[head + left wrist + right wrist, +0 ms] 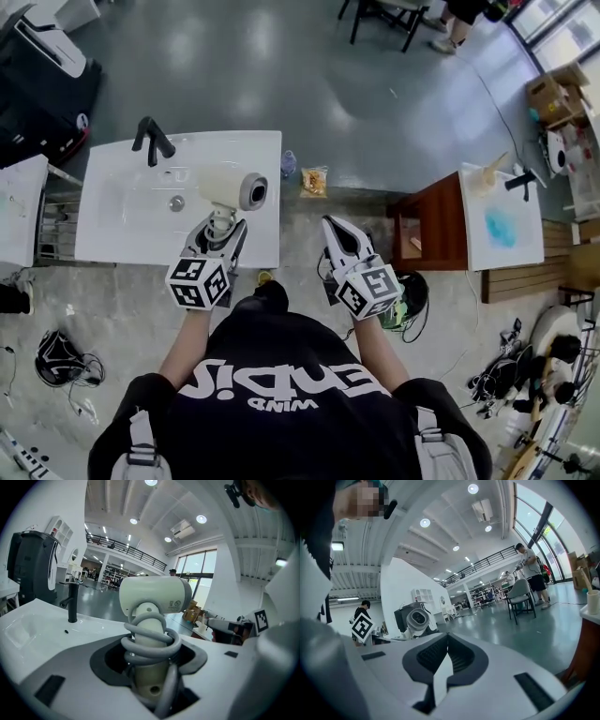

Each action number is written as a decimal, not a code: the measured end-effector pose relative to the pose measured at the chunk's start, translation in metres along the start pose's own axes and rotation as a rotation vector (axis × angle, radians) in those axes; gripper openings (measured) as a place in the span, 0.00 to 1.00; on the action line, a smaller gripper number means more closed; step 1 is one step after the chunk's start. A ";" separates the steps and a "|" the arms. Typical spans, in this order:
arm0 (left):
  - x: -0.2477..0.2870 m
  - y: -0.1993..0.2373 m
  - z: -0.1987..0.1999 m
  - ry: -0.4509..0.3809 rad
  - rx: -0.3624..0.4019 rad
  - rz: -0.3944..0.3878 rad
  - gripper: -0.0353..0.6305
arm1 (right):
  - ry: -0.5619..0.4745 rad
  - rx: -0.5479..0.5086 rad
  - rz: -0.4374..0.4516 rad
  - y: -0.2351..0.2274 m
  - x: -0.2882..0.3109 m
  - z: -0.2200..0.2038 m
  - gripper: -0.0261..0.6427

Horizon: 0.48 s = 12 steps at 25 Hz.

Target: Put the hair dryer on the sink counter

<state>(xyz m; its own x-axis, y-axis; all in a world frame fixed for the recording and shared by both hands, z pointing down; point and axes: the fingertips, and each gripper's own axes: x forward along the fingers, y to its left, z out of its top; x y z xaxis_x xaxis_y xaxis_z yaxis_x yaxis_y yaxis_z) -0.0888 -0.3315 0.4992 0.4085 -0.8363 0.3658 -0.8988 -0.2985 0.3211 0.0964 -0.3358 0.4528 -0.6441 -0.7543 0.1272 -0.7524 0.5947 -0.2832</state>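
A cream hair dryer (232, 188) (154, 597) with its grey cord wound round the handle stands upright in my left gripper (221, 230) (151, 667), whose jaws are shut on the handle. The dryer hangs over the right part of the white sink counter (112, 234) (28, 625), its barrel pointing right. My right gripper (335, 232) (446, 641) is shut with nothing between its jaws and floats to the right of the counter, over the floor. From the right gripper view the dryer (417, 619) shows at the left.
A black faucet (152, 141) (71, 603) stands at the counter's back, with the drain (176, 202) in the basin. A small bottle (288, 164) and a snack bag (314, 181) lie on the floor beside the counter. A brown side table (431, 225) stands at the right.
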 end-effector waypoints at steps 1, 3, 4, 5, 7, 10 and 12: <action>0.004 0.002 0.000 0.009 -0.006 0.001 0.43 | -0.001 0.002 -0.003 -0.002 0.003 0.001 0.07; 0.012 0.006 0.001 0.029 -0.015 -0.005 0.43 | -0.005 0.004 -0.009 -0.005 0.009 0.004 0.07; 0.016 0.008 0.002 0.039 -0.016 -0.010 0.43 | -0.009 0.004 -0.012 -0.006 0.013 0.005 0.07; 0.020 0.010 0.002 0.048 -0.016 -0.014 0.43 | -0.014 0.004 -0.013 -0.006 0.016 0.006 0.07; 0.027 0.014 0.003 0.062 -0.012 -0.020 0.43 | -0.022 0.000 -0.017 -0.007 0.023 0.008 0.07; 0.041 0.020 0.001 0.089 -0.013 -0.019 0.43 | -0.034 -0.001 -0.031 -0.013 0.031 0.011 0.07; 0.051 0.024 0.000 0.104 -0.009 -0.016 0.43 | -0.041 0.002 -0.041 -0.016 0.035 0.014 0.07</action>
<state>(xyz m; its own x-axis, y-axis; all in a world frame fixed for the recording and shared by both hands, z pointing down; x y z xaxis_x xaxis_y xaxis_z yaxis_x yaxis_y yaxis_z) -0.0897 -0.3818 0.5254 0.4378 -0.7789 0.4491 -0.8905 -0.3069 0.3358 0.0884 -0.3756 0.4480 -0.6061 -0.7891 0.0997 -0.7781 0.5623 -0.2799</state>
